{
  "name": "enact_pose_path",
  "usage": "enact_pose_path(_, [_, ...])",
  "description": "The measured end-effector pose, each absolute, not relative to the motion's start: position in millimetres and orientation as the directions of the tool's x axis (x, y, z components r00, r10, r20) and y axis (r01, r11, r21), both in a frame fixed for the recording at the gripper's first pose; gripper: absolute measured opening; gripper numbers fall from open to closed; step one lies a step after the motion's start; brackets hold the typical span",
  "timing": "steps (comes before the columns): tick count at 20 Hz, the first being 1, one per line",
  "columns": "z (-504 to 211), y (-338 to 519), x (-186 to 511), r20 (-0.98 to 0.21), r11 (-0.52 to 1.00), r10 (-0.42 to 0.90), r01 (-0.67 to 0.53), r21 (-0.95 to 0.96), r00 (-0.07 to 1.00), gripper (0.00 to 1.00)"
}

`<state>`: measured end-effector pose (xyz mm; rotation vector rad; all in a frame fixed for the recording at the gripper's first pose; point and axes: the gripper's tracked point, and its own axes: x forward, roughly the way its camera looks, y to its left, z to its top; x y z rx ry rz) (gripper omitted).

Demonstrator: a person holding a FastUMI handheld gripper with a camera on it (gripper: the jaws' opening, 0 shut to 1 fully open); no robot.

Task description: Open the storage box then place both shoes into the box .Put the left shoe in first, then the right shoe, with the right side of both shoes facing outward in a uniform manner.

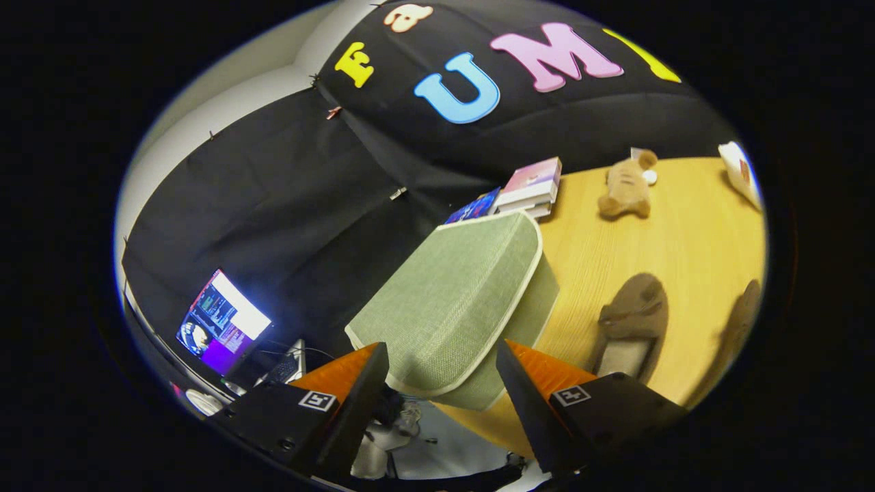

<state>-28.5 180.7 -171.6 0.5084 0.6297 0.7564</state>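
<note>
Two fingers of gripper (443, 389) spread wide, nothing pinched, frame bottom center. Green storage box (454, 301) w/ lid on, just ahead of fingers, frame center, on wood table (683, 232). Brown shoe (632, 324) lower right, beside box; 2nd shoe (742, 321) further right, partly cut off. Books (530, 184) + plush bear (625, 188) beyond box, upper right. Lit monitor (222, 321) lower left.

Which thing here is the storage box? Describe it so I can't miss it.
On the wooden table, the box sits at the near corner, just ahead of the open gripper, fingers apart and touching nothing. It is the green woven block with pale piping, lid closed; the brown shoes lie beside it.
</note>
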Motion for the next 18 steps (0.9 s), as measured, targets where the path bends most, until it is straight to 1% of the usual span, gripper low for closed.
enact_pose_path(2, [-181.8, 185.1, -25.4, -0.329, 0.578, 0.781, -0.414, 0.703, 0.531, 0.98])
enact_pose_path(4, [-190.4, 194.3, -27.1, -0.297, 0.503, 0.822, -0.377, 0.778, 0.486, 0.98])
enact_pose_path(6, [-193.6, 205.5, -31.6, -0.277, 0.449, 0.857, -0.366, 0.815, 0.434, 0.98])
enact_pose_path(8, [-195.8, 210.7, -32.9, -0.253, 0.398, 0.879, -0.330, 0.856, 0.404, 0.98])
enact_pose_path(10, [-200.0, 217.5, -35.0, -0.251, 0.369, 0.894, -0.294, 0.882, 0.370, 0.98])
enact_pose_path(12, [-198.8, 218.7, -33.7, -0.244, 0.353, 0.901, -0.282, 0.892, 0.358, 0.98])
enact_pose_path(13, [-199.1, 218.6, -34.5, -0.245, 0.349, 0.904, -0.275, 0.896, 0.350, 0.96])
enact_pose_path(14, [-198.5, 217.9, -34.1, -0.246, 0.345, 0.906, -0.266, 0.900, 0.345, 0.95])
enact_pose_path(15, [-198.9, 216.9, -34.1, -0.250, 0.345, 0.906, -0.254, 0.904, 0.342, 0.88])
enact_pose_path(16, [-198.9, 216.1, -35.2, -0.255, 0.342, 0.907, -0.234, 0.910, 0.334, 0.86])
enact_pose_path(17, [-198.8, 214.7, -34.4, -0.261, 0.343, 0.908, -0.224, 0.912, 0.329, 0.80])
enact_pose_path(18, [-197.6, 213.7, -33.1, -0.260, 0.341, 0.908, -0.219, 0.914, 0.328, 0.80])
